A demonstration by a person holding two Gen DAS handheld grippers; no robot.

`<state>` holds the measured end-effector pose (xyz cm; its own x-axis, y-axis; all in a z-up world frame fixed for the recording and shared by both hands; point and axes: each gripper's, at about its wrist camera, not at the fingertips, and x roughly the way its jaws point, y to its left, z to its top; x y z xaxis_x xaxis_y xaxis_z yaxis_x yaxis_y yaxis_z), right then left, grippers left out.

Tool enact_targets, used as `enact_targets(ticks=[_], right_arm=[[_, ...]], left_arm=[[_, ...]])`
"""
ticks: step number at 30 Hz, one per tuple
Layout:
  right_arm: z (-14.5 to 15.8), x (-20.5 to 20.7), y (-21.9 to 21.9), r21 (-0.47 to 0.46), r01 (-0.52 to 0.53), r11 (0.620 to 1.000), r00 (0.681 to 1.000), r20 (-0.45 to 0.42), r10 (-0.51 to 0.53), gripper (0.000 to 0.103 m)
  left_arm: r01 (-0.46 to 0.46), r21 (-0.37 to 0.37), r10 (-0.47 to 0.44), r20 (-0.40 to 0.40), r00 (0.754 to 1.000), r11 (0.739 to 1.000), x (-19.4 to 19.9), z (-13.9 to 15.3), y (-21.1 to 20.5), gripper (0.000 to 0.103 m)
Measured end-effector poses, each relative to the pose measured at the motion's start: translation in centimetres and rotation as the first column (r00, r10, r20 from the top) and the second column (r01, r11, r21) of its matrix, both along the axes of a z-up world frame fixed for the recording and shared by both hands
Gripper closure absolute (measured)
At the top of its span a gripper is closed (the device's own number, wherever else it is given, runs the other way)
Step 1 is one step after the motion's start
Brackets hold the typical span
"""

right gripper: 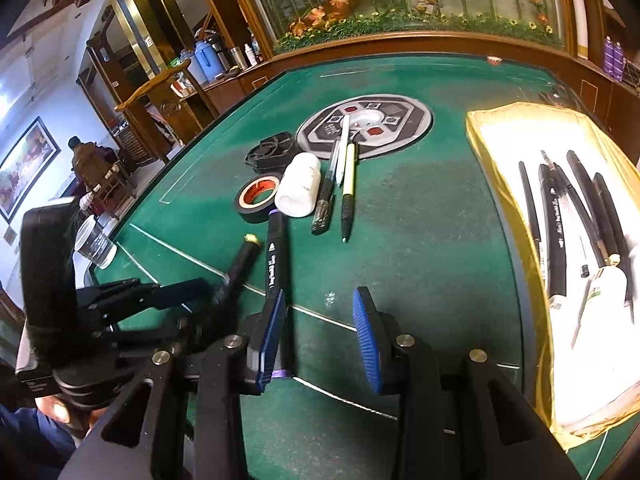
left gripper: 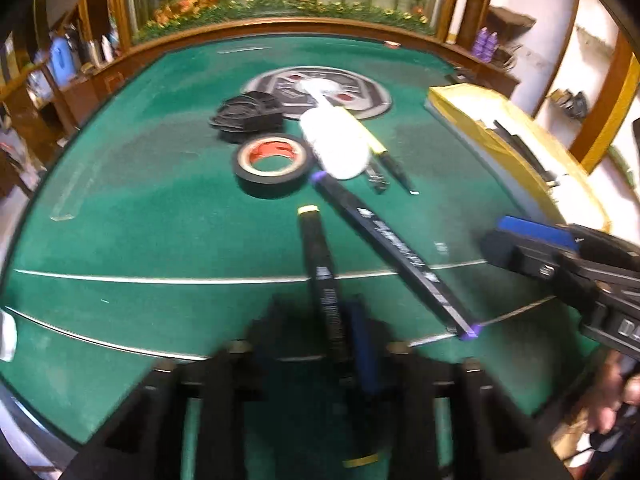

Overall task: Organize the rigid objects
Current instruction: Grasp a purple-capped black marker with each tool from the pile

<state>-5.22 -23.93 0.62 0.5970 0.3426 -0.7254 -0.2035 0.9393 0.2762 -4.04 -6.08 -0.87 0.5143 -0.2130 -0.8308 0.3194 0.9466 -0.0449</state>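
Note:
My left gripper [left gripper: 340, 336] is shut on a black marker with a yellow cap [left gripper: 320, 264], which points forward; it also shows in the right wrist view [right gripper: 240, 266]. A black marker with purple ends [left gripper: 392, 256] lies on the green table [left gripper: 160, 220], next to my right gripper's left pad in the right wrist view [right gripper: 274, 258]. My right gripper [right gripper: 326, 338] is open and empty above the felt; it shows at the right of the left wrist view [left gripper: 532, 240]. A tape roll [right gripper: 258, 196], white bottle [right gripper: 300, 184] and pens [right gripper: 348, 188] lie ahead.
A yellow-rimmed tray [right gripper: 500, 128] at the right holds several black pens and a white tube [right gripper: 604, 296]. A black plastic object [right gripper: 272, 150] and a round grey centre plate [right gripper: 400, 116] lie farther back. A clear jar [right gripper: 94, 244] stands at the table's left edge.

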Motion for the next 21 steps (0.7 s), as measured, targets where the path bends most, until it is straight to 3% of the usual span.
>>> enact_targets(ticks=[5, 10, 14, 21], right_arm=[[-0.2, 0.6, 2.1, -0.031, -0.067, 0.997, 0.998, -0.006, 0.067, 0.069], [-1.6, 2.4, 5.4, -0.124, -0.136, 0.983, 0.990, -0.051, 0.131, 0.069], [-2.5, 3.3, 6.5, -0.195, -0.136, 0.971, 0.990, -0.051, 0.128, 0.088], [-2.3, 2.4, 4.6, -0.115, -0.091, 0.989, 0.995, -0.037, 0.087, 0.089]], left_arm=[[-0.059, -0.026, 0.059, -0.005, 0.998, 0.998, 1.1, -0.1, 2.5, 0.088], [-0.066, -0.020, 0.066, 0.011, 0.998, 0.998, 1.2, -0.2, 3.1, 0.088], [-0.059, -0.002, 0.059, 0.038, 0.998, 0.998, 1.1, -0.3, 2.8, 0.087], [-0.073, -0.035, 0.074, 0.049, 0.996, 0.997, 1.2, -0.2, 3.0, 0.088]])
